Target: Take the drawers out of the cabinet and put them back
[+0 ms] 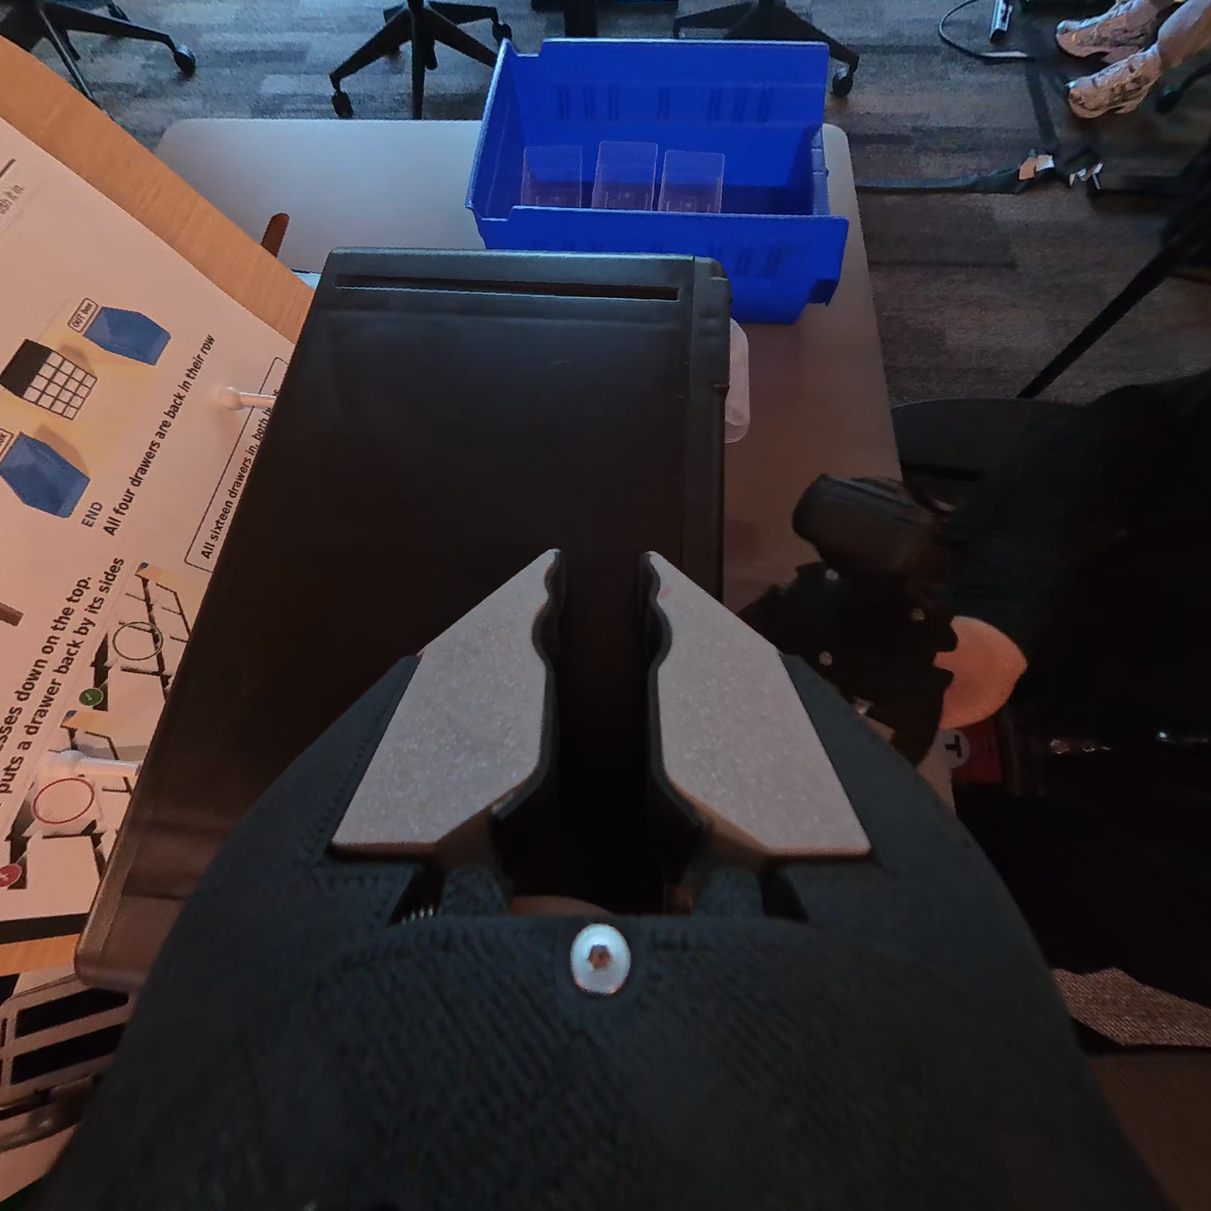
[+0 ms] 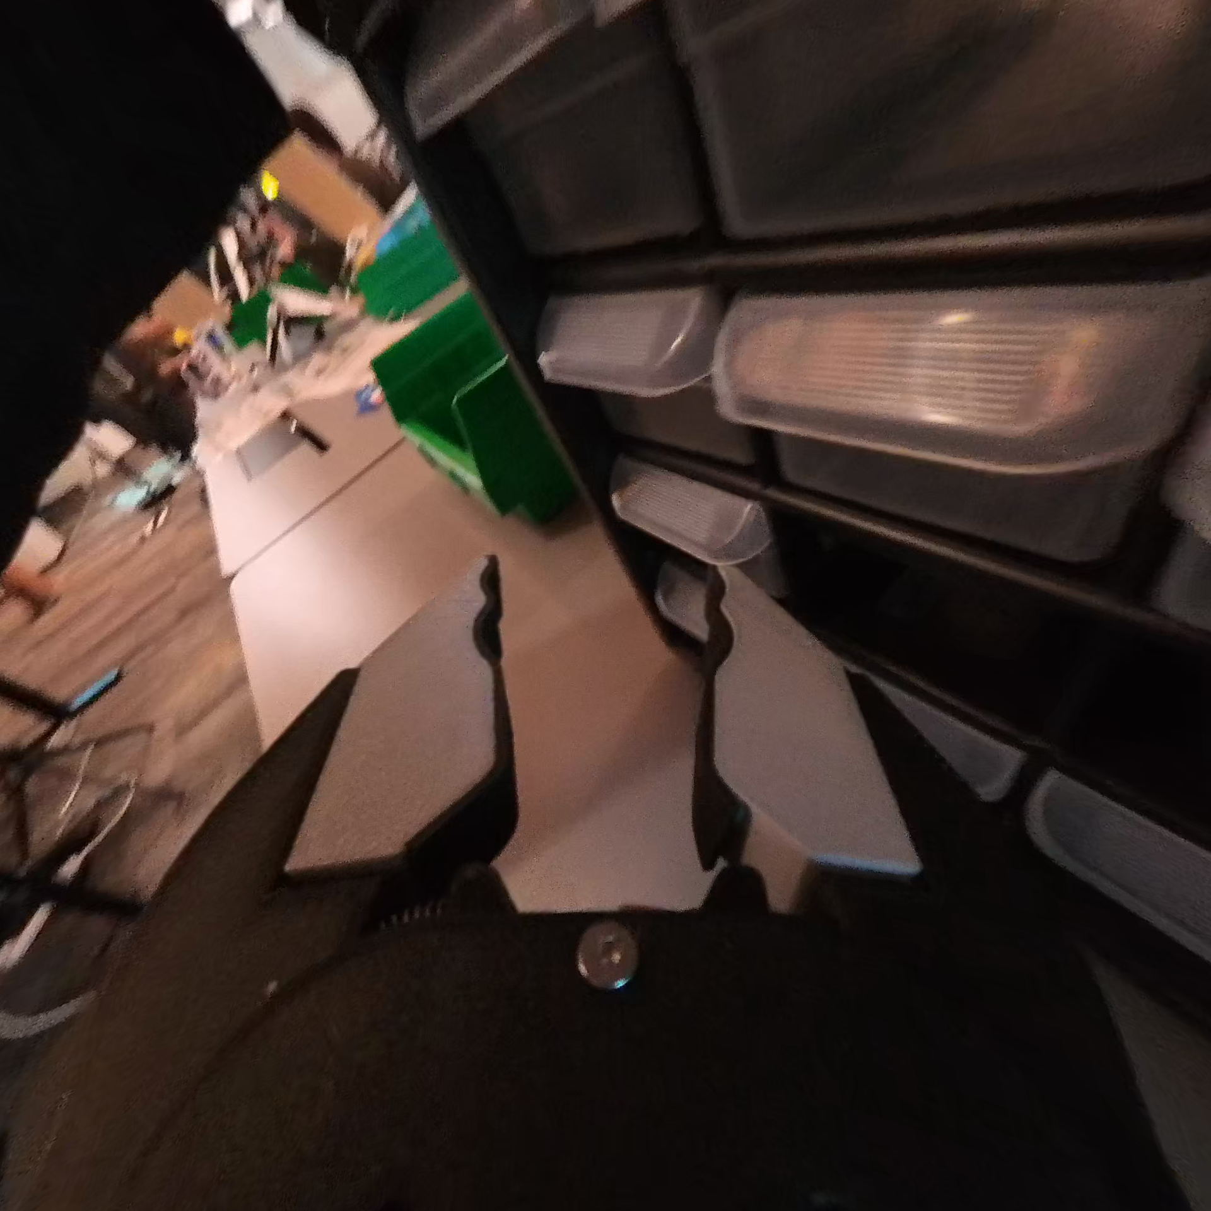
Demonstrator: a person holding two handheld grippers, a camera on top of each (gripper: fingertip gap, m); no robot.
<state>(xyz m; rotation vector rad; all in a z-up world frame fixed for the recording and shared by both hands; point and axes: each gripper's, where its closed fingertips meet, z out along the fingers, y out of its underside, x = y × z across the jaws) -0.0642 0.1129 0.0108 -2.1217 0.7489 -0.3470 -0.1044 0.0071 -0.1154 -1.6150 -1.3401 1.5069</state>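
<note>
Here, left gripper (image 1: 601, 576) slightly parted over black cabinet (image 1: 485, 459) top, right gripper (image 2: 603, 590) spread empty, clear drawers (image 2: 950, 367) just right of it.

In the left wrist view the cabinet (image 1: 498, 472) fills the centre of the table (image 1: 806, 419). A bin (image 1: 655, 262) sits behind it at one o'clock, holding three drawers (image 1: 622, 177). An instruction sheet (image 1: 98, 459) lies at nine o'clock.

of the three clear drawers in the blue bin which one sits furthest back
The middle drawer in the blue bin: its top edge sits higher in the left wrist view than the left one or right one.
</note>
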